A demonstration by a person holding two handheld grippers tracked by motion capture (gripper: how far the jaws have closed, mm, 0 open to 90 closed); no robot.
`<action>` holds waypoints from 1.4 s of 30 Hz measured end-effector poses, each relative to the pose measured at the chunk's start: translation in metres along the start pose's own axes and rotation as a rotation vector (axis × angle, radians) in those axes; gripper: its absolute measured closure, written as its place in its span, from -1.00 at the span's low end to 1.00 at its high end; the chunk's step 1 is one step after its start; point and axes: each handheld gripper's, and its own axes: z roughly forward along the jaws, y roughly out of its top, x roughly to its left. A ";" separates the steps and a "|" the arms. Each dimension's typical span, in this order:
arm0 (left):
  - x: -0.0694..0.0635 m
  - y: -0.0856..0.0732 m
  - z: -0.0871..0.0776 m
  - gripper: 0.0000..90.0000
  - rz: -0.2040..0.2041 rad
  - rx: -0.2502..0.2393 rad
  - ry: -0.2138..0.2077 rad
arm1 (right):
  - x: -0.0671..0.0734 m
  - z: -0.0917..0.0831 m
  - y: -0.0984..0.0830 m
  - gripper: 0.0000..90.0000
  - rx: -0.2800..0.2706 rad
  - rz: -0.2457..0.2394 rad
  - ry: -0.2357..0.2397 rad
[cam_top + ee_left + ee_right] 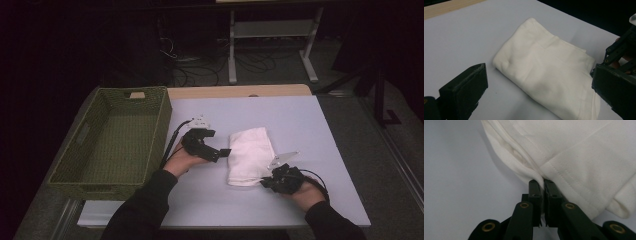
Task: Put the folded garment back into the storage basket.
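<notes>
The right gripper [267,181] is nearest to the person, at the near right corner of the folded white towel [248,155]. In the right gripper view its two black jaws are pressed together, and a thin edge of the towel [579,157] is pinched between their tips; the rest of the cloth spreads away beyond and to the right of the fingers [535,192]. A layered fold of the towel lies just to the left above the tips.

The left gripper [220,152] is a little farther, at the left side of the towel. Its jaws stand wide apart, and in the left gripper view the towel [544,67] lies on the table between and ahead of the fingers [466,87], not touched by the pads. The right gripper [621,57] shows at the far right of this view.

The towel rests flat on the pale table [300,125]. Farther to the left of the left gripper stands a green woven basket [160,120], well apart from the towel.
</notes>
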 end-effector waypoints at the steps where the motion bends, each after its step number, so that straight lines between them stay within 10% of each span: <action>1: 0.001 0.001 0.001 -1.00 0.000 0.000 0.001 | 0.000 0.000 0.000 0.86 0.000 0.001 0.000; 42: 0.035 0.023 0.047 -1.00 0.000 0.049 0.056 | 0.000 0.000 0.000 0.86 -0.001 -0.003 0.004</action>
